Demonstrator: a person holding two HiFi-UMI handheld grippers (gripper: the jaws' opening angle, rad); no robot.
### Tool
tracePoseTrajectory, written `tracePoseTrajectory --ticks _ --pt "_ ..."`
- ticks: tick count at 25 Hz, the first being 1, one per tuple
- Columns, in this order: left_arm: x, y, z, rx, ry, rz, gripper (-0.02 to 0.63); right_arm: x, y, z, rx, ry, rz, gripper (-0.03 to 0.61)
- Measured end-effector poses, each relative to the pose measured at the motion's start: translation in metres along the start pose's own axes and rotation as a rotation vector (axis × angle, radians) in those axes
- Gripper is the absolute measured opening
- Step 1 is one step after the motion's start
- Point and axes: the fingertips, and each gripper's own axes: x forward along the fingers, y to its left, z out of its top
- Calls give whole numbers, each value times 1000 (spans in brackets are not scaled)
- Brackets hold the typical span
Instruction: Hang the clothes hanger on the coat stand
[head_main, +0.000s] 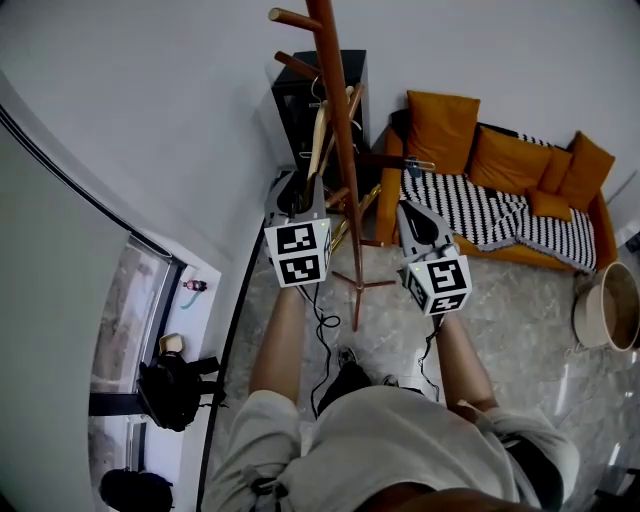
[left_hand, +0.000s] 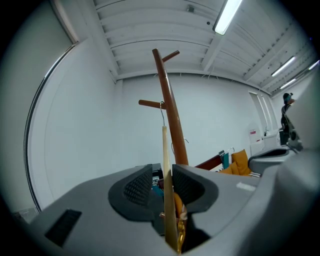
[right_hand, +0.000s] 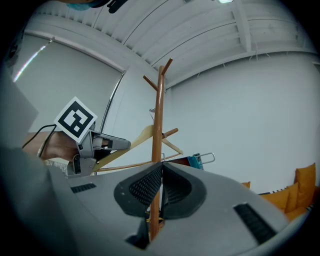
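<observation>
The brown wooden coat stand (head_main: 345, 150) rises between my two grippers. A pale wooden hanger (left_hand: 164, 150) hangs edge-on by its wire hook from a side peg (left_hand: 150, 103) of the stand (left_hand: 170, 115). My left gripper (left_hand: 162, 182) is open, with the hanger's arm between its pads and a gap on the left side. In the head view it (head_main: 305, 190) reaches up at the hanger (head_main: 318, 135). My right gripper (right_hand: 161, 172) is shut and empty, with the pole (right_hand: 159, 110) behind it. It (head_main: 408, 215) hovers right of the stand. The hanger (right_hand: 142, 136) also shows there.
An orange sofa (head_main: 500, 190) with a striped blanket stands to the right, a black cabinet (head_main: 300, 100) behind the stand, a round basket (head_main: 610, 305) at far right. The stand's feet (head_main: 358, 285) spread on the marble floor. A black bag (head_main: 175, 390) lies at left.
</observation>
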Motion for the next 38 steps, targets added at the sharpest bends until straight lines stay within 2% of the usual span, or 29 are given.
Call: tracePoseTrajectory --ticks 9,13,16,22,32,38 --pt "-38 -18 19 -6 -44 1 117 -22 6 7 2 -23 26 5" --pt "-61 -16 11 -62 -60 35 117 -37 10 11 -7 -37 41 5" --pt "-88 -13 -2 -73 -65 77 114 -52 15 10 -8 -46 48 5" --pt "-139 -12 -36 -142 -55 193 15 -78 19 0 -12 -37 68 5" --pt "-190 -55 -81 -153 -8 157 11 -117 39 -7 -22 -36 97 5" --pt "-210 -62 -74 -141 -13 123 11 -133 55 6 -43 -52 103 5"
